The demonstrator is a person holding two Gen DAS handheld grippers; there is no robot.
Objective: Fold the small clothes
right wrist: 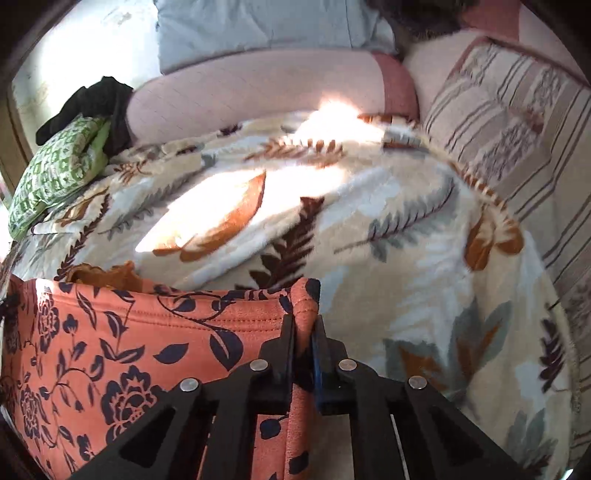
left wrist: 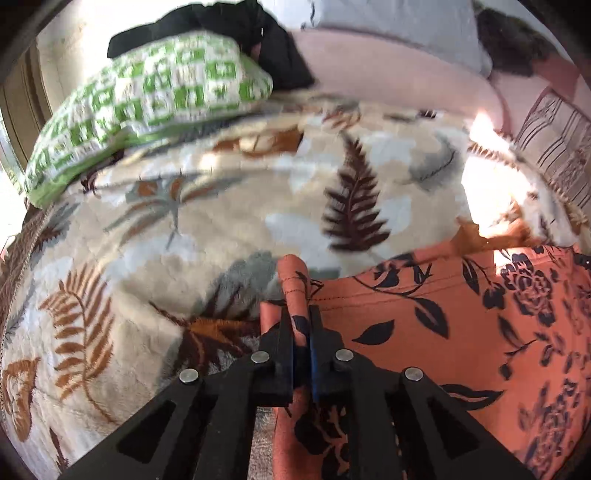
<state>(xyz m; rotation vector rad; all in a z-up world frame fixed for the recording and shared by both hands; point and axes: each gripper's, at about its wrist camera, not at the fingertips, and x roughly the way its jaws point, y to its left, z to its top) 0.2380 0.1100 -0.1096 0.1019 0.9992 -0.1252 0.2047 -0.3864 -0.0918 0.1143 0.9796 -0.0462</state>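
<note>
An orange garment with dark navy flowers (left wrist: pixel 461 325) is stretched between both grippers above a leaf-patterned blanket (left wrist: pixel 221 221). My left gripper (left wrist: pixel 302 314) is shut on the garment's left corner, which sticks up between the fingers. In the right wrist view the same garment (right wrist: pixel 129 350) spreads to the left, and my right gripper (right wrist: pixel 305 325) is shut on its right corner. The hem with its stitching runs taut between the two corners.
A green and white patterned cloth (left wrist: pixel 140 96) lies at the far left of the blanket with a black garment (left wrist: pixel 236 26) behind it. A pink pillow (right wrist: pixel 258 85) and a striped cushion (right wrist: pixel 517 129) lie at the back. The blanket (right wrist: pixel 406 240) covers the bed.
</note>
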